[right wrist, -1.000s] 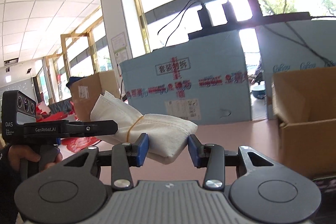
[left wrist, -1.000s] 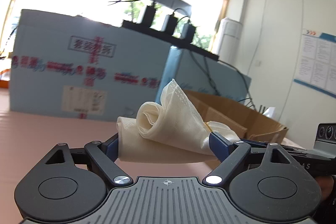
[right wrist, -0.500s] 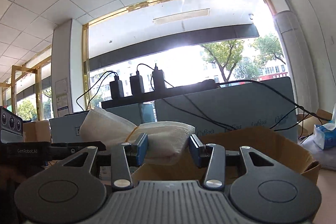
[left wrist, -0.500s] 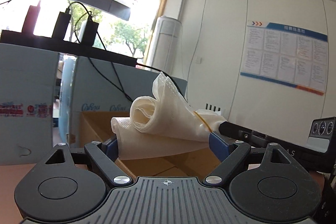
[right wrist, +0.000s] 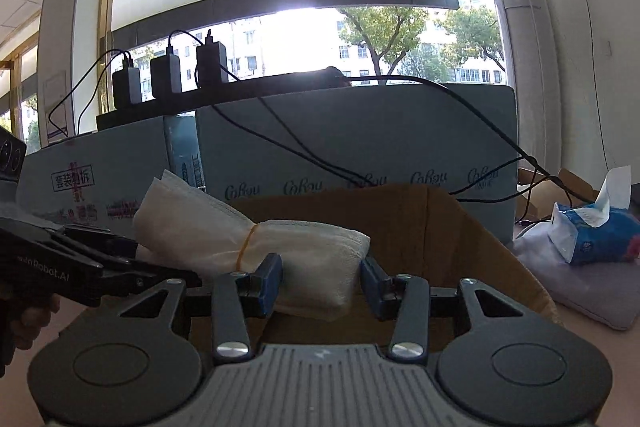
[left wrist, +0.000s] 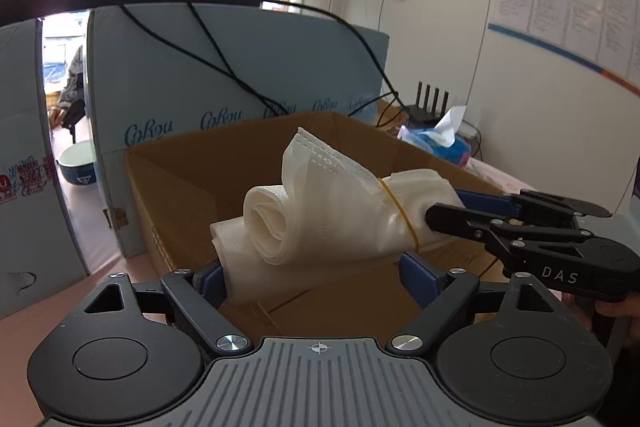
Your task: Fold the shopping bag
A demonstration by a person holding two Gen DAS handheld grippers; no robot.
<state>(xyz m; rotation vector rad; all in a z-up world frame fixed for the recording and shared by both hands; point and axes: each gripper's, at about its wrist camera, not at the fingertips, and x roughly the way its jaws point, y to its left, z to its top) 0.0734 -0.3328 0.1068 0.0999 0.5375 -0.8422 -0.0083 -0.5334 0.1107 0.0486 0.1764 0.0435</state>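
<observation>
The shopping bag (left wrist: 320, 223), white and rolled into a bundle, is held in the air above an open cardboard box (left wrist: 192, 183), between the two grippers. Large blue printed cartons (right wrist: 360, 151) stand behind the box, carrying a black bar with power adapters (right wrist: 170, 75) and trailing cables. The box rests on a pink tabletop (left wrist: 24, 331). To the right of the box lies a blue tissue pack (right wrist: 596, 231) on a pale cloth.

The left hand-held gripper (left wrist: 316, 277) stands wide apart, clamped across the length of the bundle at its rolled end. The right hand-held gripper (right wrist: 320, 281) straddles the opposite, flat end; its left pad touches the fabric, while a small gap shows at its right pad, so a firm grip cannot be confirmed. A thin yellow rubber band (left wrist: 398, 211) cinches the bundle at its middle.
</observation>
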